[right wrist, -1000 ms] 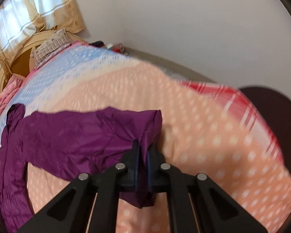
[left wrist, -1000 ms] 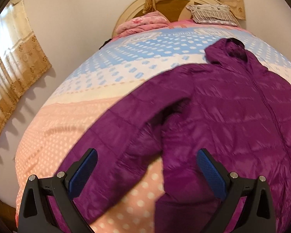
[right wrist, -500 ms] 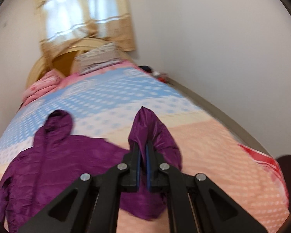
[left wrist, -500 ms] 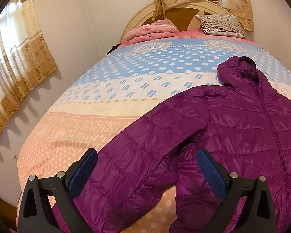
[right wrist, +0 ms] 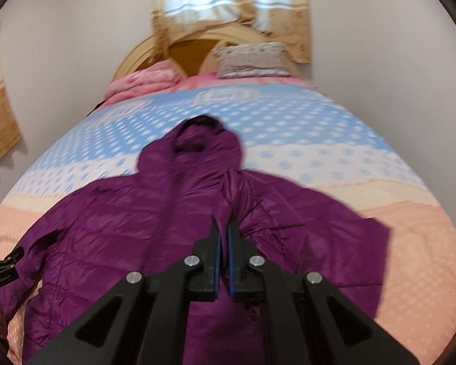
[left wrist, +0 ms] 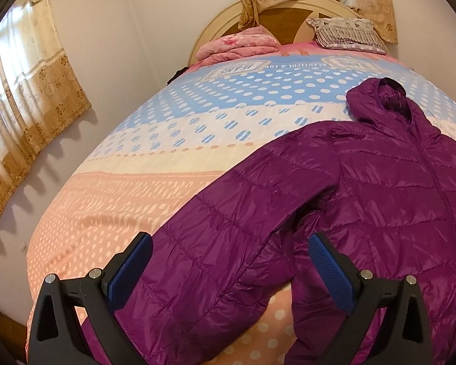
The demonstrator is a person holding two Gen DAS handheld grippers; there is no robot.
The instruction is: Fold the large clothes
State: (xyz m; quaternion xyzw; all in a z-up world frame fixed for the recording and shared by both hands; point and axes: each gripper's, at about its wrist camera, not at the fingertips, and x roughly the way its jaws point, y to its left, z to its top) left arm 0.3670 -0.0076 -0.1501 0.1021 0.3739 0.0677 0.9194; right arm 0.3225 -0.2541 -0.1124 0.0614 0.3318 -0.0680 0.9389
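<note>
While the jacket [left wrist: 395, 188] lies front-up on the bed [left wrist: 173, 140], hood toward the far headboard, the risks run from left to right. On the left, the left gripper [left wrist: 228, 269] hangs wide open above the left sleeve [left wrist: 215, 249], gripping nothing — if it closes there it may pinch only the slick shell and let the padded layers slide out. In the middle, the body looks smooth, but a dragged sleeve could rumple it. On the right, the right gripper [right wrist: 223, 245] is clamped shut on the right sleeve [right wrist: 237, 200], drawn in over the chest — let go too soon, the puffy sleeve may spring back or land crooked across the zip.
</note>
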